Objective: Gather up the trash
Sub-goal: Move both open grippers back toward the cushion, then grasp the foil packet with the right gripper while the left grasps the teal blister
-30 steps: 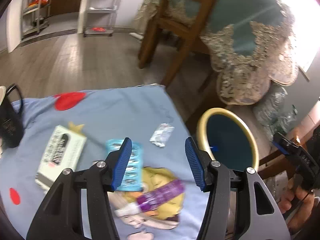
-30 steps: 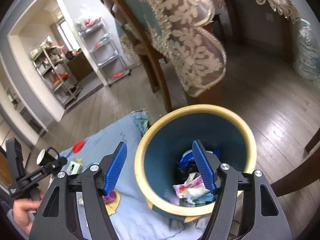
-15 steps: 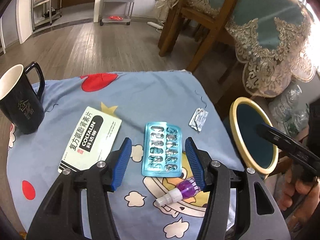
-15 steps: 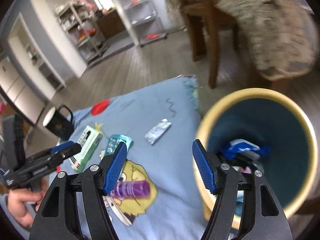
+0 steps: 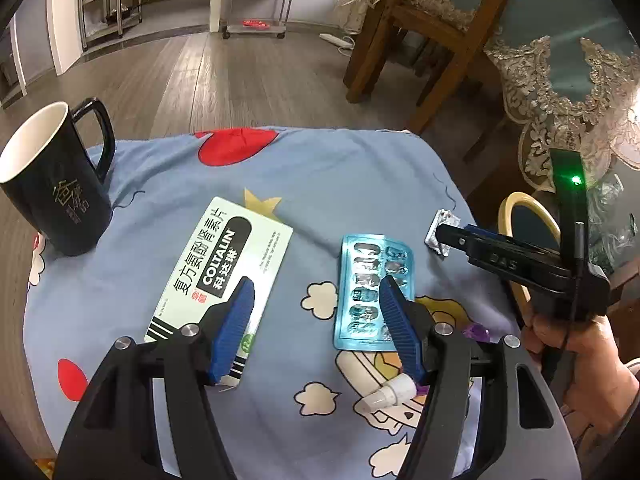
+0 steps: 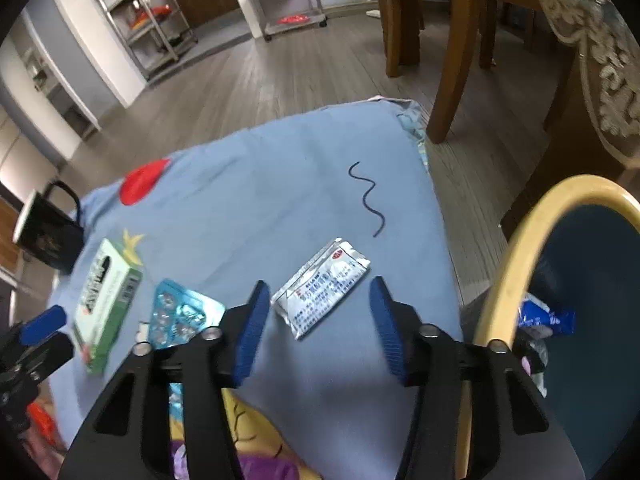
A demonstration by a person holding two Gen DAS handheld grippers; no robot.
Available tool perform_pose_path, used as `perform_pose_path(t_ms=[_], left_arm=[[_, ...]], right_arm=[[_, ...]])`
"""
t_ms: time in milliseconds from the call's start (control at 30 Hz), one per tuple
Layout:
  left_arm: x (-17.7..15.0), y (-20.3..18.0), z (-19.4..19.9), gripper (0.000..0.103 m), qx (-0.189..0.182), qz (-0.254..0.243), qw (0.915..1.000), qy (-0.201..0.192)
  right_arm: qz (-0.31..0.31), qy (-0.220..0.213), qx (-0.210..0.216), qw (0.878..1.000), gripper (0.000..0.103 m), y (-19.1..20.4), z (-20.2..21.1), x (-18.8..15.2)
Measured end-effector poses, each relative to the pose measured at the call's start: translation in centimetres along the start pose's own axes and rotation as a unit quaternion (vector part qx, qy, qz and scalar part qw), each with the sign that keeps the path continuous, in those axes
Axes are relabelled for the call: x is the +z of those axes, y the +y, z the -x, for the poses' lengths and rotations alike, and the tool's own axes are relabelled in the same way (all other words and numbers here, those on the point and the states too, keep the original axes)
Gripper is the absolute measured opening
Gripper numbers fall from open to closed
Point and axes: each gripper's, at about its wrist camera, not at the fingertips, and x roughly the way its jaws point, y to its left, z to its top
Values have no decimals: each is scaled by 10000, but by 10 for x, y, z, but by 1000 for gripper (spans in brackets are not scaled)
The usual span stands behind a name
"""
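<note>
the left hand-held gripper is hovering released over the blue cartoon-print cloth surface, its jaws spread wide and gripping nothing. a white-capped purple tube is lying just under its right jaw, and a light-blue plastic blister pack is sitting flat just ahead. beside that, a pale green cardboard medicine box is lying flat. the right hand-held gripper is hanging released too, its jaws bracketing a crinkled silver foil sachet that is lying on the cloth. off the right edge, a yellow-rimmed blue trash bin is standing with wrappers inside. further back left, a black ceramic mug is standing upright.
</note>
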Motion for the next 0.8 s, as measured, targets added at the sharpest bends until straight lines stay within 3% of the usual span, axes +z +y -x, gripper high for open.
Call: perform_pose_path(t_ms=[100, 167, 400, 800], left_arm=[[0, -1, -3, 65, -49, 10, 10000, 49], [1, -5, -8, 65, -84, -25, 9999, 95], [0, -31, -31, 66, -194, -248, 9989, 351], [-3, -63, -81, 77, 51, -447, 9958, 800]], right_arm=[[291, -55, -183, 9994, 47, 9, -7, -1], [430, -82, -180, 9989, 28, 13, -9, 0], [541, -213, 15, 9983, 23, 9, 2, -3], [151, -899, 329, 9953, 23, -22, 84, -8]])
